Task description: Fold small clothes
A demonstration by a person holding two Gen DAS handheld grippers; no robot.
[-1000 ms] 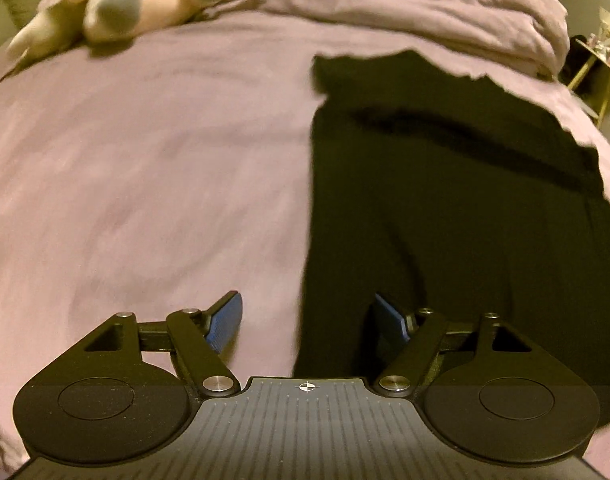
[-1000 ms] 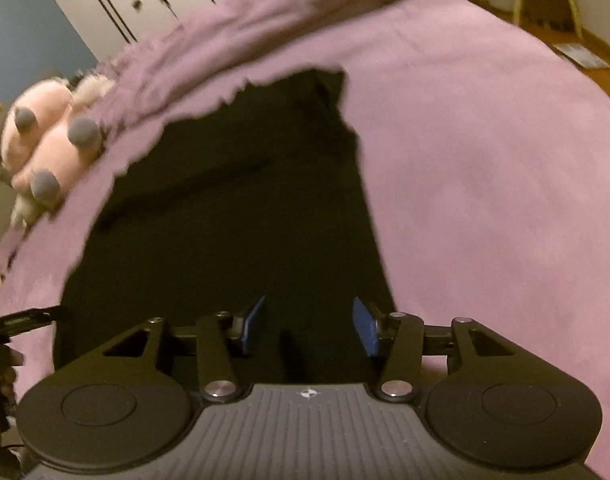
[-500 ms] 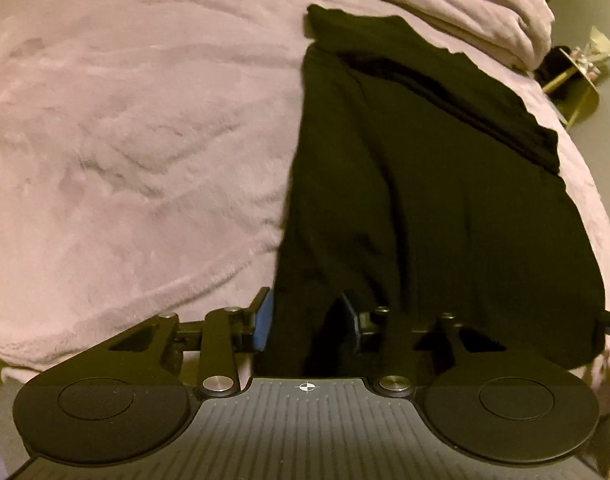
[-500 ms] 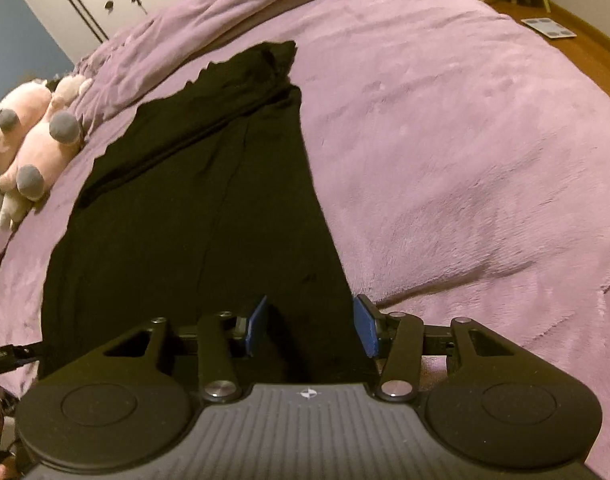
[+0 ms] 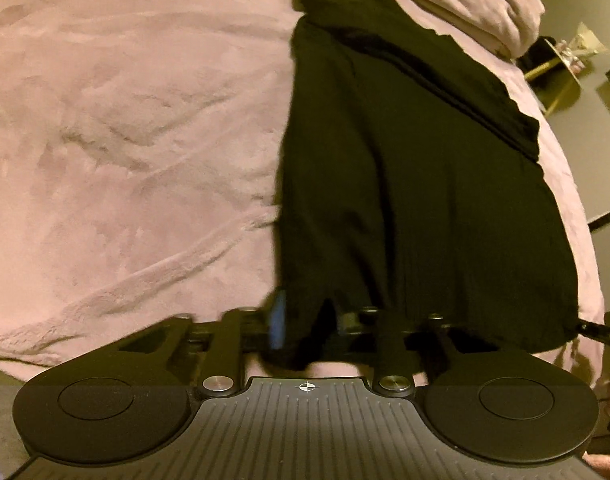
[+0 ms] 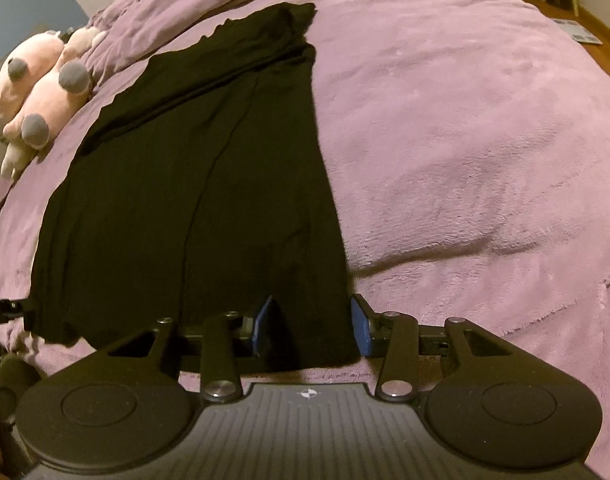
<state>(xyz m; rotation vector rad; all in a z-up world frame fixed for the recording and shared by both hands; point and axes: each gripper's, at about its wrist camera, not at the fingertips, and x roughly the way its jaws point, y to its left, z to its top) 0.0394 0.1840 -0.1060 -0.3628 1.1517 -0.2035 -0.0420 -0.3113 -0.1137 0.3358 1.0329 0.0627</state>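
A black garment (image 5: 425, 200) lies flat on a purple blanket (image 5: 125, 140), its near hem towards me. My left gripper (image 5: 311, 320) is at the hem's near left corner. Its jaws are closing, and a bunch of the black cloth is pinched between the blue pad (image 5: 279, 320) and the other finger, which the cloth hides. In the right wrist view the garment (image 6: 185, 180) runs away from me. My right gripper (image 6: 311, 324) straddles the near right corner. Its jaws are closing, with cloth between the pads (image 6: 361, 328) and a little slack left.
A pink plush toy (image 6: 41, 92) lies at the far left of the bed. A rolled duvet (image 5: 485, 8) runs along the far edge. A gold side table (image 5: 565, 64) stands beyond the bed. The blanket (image 6: 465, 140) spreads wide to the right.
Both grippers came down to the garment's near hem and tipped downward. The left jaws narrowed from wide to pinching the corner. The right jaws narrowed slightly around the other corner.
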